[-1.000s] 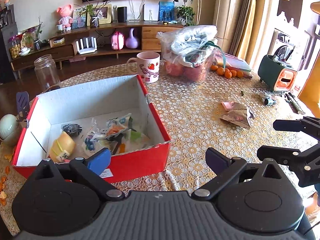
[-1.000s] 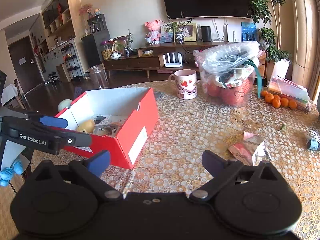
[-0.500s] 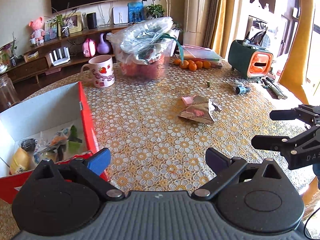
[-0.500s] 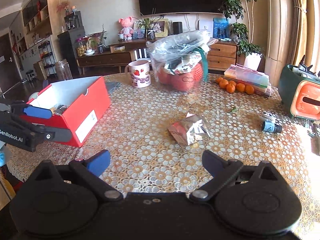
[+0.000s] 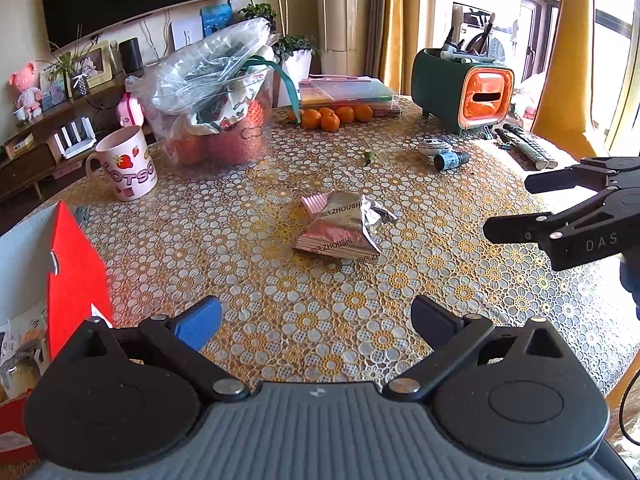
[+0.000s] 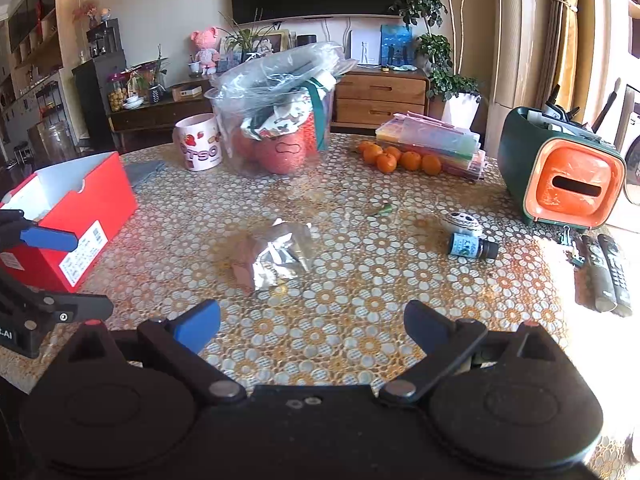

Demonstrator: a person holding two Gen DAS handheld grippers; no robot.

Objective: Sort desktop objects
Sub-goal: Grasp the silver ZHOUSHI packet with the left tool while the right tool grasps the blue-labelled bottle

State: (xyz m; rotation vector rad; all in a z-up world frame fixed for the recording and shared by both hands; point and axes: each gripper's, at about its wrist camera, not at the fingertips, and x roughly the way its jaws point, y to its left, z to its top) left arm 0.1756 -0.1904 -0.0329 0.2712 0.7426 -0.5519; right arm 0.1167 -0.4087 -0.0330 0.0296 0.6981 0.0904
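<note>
1. Snack packet (image 5: 340, 228) lies on the lace tablecloth (image 5: 280, 304), straight ahead of both grippers, long axis slanting crosswise.
2. Left gripper (image 5: 316, 316) and right gripper (image 6: 312, 322) are both spread wide, empty, about equally near.

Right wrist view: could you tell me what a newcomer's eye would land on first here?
Probably the crumpled foil snack packet, alone mid-table just ahead of the open right gripper. Next, the red box at the left edge, and the green-and-orange holder at far right. A clear bag of fruit looms behind, oranges to its right.
</note>
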